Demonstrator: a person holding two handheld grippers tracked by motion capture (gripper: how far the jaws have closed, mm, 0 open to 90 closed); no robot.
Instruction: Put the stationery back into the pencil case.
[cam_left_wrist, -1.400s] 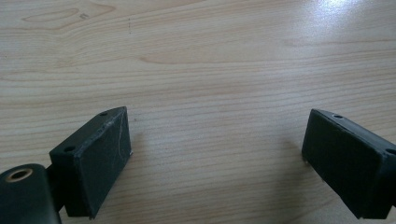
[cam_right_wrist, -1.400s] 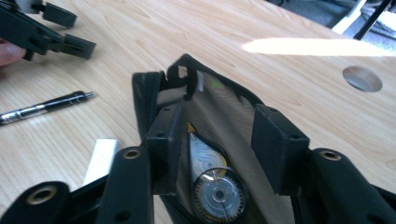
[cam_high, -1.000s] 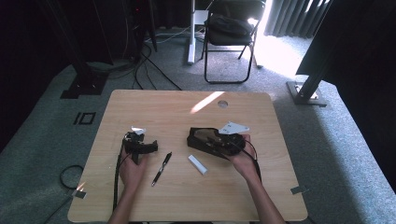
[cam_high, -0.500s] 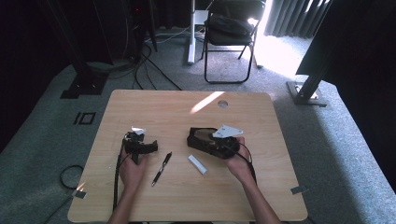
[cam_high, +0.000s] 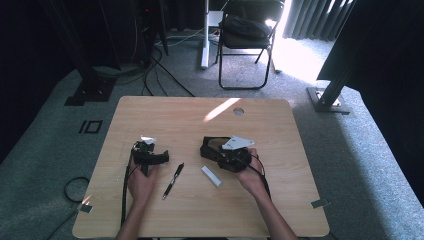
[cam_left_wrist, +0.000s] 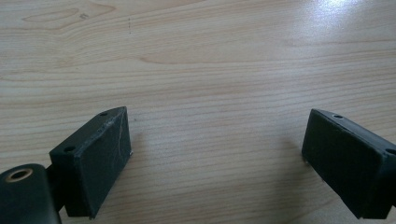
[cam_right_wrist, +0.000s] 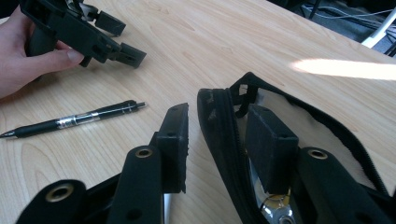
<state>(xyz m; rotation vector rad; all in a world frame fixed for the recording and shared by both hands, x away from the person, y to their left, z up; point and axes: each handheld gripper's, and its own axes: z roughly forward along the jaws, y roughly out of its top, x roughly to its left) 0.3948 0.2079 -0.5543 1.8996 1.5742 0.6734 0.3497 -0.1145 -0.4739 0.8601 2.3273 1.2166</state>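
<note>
Left gripper (cam_high: 156, 158): jaws spread wide over bare table (cam_high: 165, 112), lower left of centre, unmoved.
Right gripper (cam_right_wrist: 219, 140): straddling the pouch (cam_right_wrist: 224, 121) wall, not clamped; jaws just opened slightly.
Pouch: centre of table, unchanged.
Pen (cam_high: 172, 180): unmoved.

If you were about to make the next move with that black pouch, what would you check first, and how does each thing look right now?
1. Black pouch unzipped, mouth open: ok.
2. Right hand-held gripper straddling the pouch's rim, one jaw inside, one outside: ok.
3. Pads actually pressing the rim: cannot tell; a gap shows beside the outer jaw.
4. Pen lying free on the table, within reach of the left hand-held gripper: ok.
5. Left hand-held gripper open and holding nothing, ready to pick up: ok.
6. White stick lying clear of the pouch: ok.
</note>
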